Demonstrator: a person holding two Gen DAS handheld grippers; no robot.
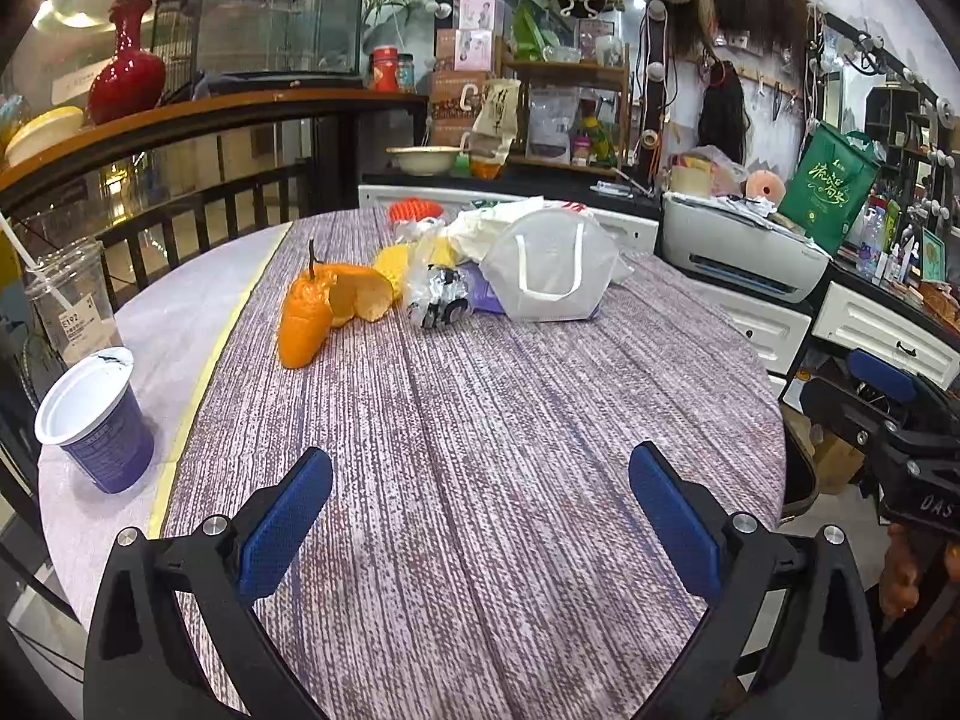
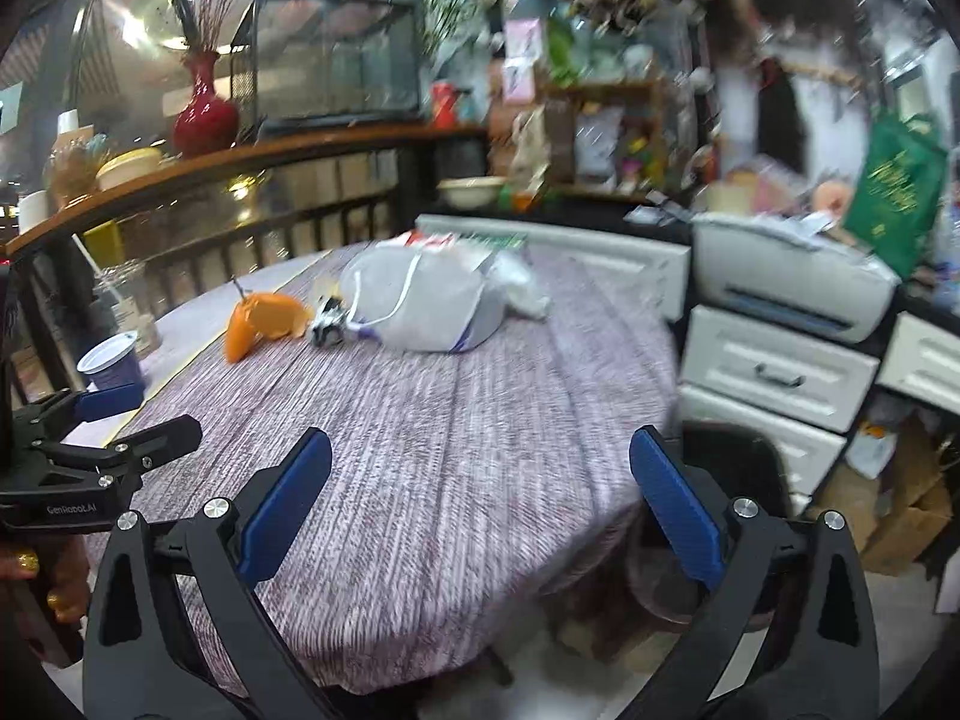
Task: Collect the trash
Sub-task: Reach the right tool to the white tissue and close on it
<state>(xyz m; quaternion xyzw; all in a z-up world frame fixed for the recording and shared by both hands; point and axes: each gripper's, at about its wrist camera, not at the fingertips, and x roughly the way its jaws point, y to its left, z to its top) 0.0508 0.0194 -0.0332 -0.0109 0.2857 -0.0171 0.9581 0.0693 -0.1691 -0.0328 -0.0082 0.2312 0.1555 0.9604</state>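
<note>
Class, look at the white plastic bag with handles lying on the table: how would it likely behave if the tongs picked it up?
The white plastic bag looks thin and slumped, so it would probably flop and sag. It seems light for its size. Its loop handle may offer the surest grip.

Left gripper [image 1: 480, 516]: black angular frame, two blue textured pads [image 1: 285, 531], silver screws at the finger pivots. Right gripper [image 2: 480, 510]: same build; white "DAS" lettering shows on its body. White "GenRobot.AI" on the left gripper's body. Gold-painted fingernails [image 2: 27, 564] on the hand
</note>
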